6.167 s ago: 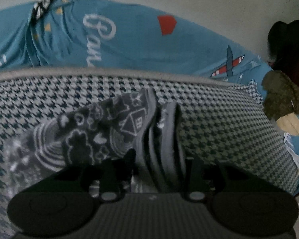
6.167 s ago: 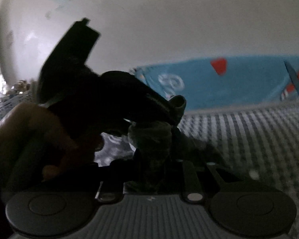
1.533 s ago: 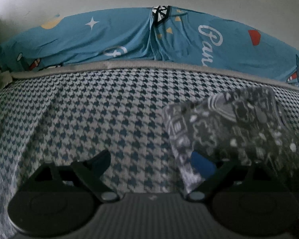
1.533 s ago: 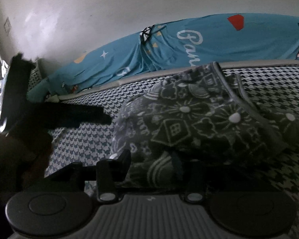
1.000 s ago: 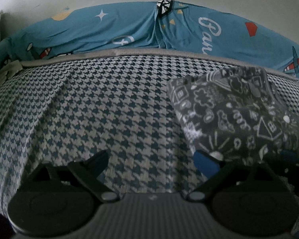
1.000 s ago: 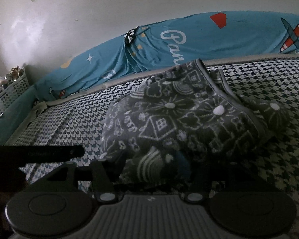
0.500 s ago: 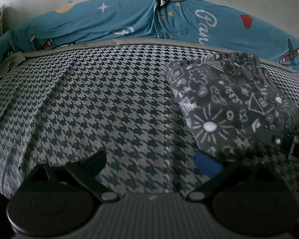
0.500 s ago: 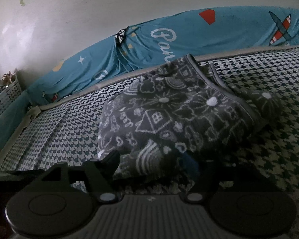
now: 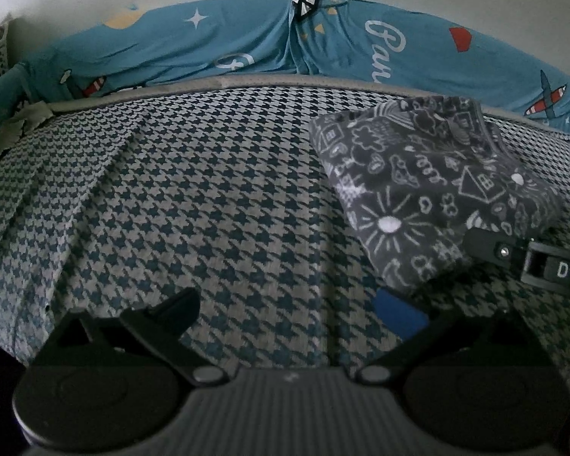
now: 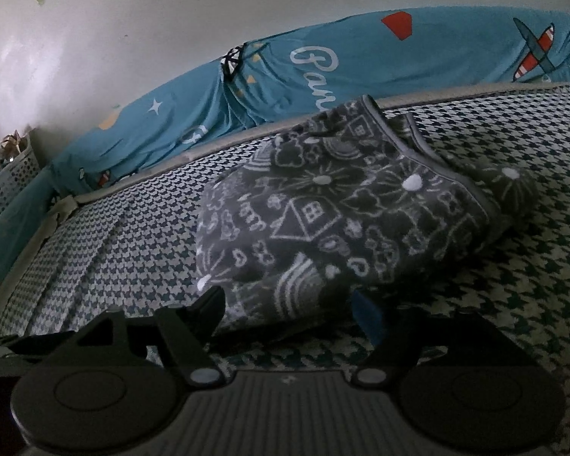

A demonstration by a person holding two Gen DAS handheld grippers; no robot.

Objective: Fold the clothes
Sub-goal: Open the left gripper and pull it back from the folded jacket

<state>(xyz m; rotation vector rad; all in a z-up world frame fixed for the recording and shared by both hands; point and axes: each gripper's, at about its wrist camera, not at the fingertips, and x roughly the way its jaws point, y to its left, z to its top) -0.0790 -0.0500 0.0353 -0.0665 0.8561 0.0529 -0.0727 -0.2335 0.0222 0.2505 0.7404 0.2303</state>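
On houndstooth bed cover (image 9: pixel 209 197): folded grey garment (image 10: pixel 342 220); basket (image 10: pixel 7 186) contents unclear.

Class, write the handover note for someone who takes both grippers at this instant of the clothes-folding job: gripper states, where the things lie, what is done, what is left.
Left gripper: jaws opening, nothing between them, over bare houndstooth cover.
Right gripper: open, pads not pressing; the near edge of the grey patterned garment lies between its fingers.
Garment: a folded bundle resting on the cover, in front of the blue printed sheet.
Done: the garment looks folded and set down.
Left: probably draw the right gripper clear; no other clothes show in either view.
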